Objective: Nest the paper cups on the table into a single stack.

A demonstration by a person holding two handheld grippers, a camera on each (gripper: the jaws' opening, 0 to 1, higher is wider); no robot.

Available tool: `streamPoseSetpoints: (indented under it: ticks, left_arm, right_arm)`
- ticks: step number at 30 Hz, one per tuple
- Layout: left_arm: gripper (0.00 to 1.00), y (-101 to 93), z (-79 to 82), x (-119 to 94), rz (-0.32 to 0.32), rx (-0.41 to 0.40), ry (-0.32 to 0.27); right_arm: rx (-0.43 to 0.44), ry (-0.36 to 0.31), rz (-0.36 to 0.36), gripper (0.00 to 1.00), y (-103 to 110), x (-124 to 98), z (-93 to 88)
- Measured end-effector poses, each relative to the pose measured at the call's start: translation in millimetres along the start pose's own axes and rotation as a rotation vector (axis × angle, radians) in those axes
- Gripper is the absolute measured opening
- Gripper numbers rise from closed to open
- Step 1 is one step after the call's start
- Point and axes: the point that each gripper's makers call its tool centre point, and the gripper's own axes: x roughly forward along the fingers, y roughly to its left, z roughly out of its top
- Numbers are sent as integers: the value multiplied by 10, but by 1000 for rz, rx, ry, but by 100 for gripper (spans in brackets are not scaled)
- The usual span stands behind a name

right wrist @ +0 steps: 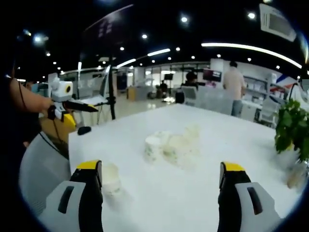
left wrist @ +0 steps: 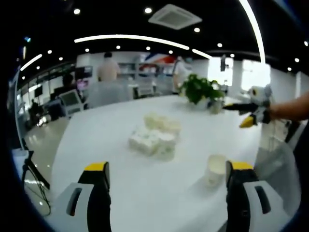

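a large glossy white table (left wrist: 120,145) carries a loose cluster of white paper cups (left wrist: 155,136) near its middle. a single upright white paper cup (left wrist: 215,169) stands apart at four o'clock. a leafy green potted plant (left wrist: 202,90) sits at one o'clock.

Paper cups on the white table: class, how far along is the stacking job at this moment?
Barely begun. Done: nothing nested; the cluster of paper cups sits loose mid-table, too blurred to count, and one single cup stands apart near the table edge. In hand: nothing; the left gripper and right gripper have open, empty jaws. Left: gather every cup into one stack.
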Motion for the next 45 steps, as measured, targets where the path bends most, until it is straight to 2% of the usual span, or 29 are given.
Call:
streamPoseSetpoints:
  ticks: [6,15,21,25,28,38,45]
  left_arm:
    - [99,-61,1,-2,-12,-3,0]
    - [99,-36,-43,-3,-7,-12,8]
    - [99,-20,-4,8,-7,-45,-19]
    - [99,-15,-51,29,-5,31,16]
    - [99,-54,-20,24,-30,65,-3]
    - [99,12,-46,38,-18,59,0]
    - [99,70,-88,22,-4,49,31]
  right_arm:
    - [13,-8,-3,100,-43,132,-18]
    - [17,-19,-7,100,-144,301,-20]
    - [28,-26,-10,99,-227,446,-19]
    - [37,-46,-11,99,-270,553,-4]
    - [36,-53,3,99,-258,632,11]
    - [39,-49,-9,94,-356,931,-36]
    - [43,-41,-12,94,-409,1097,-57]
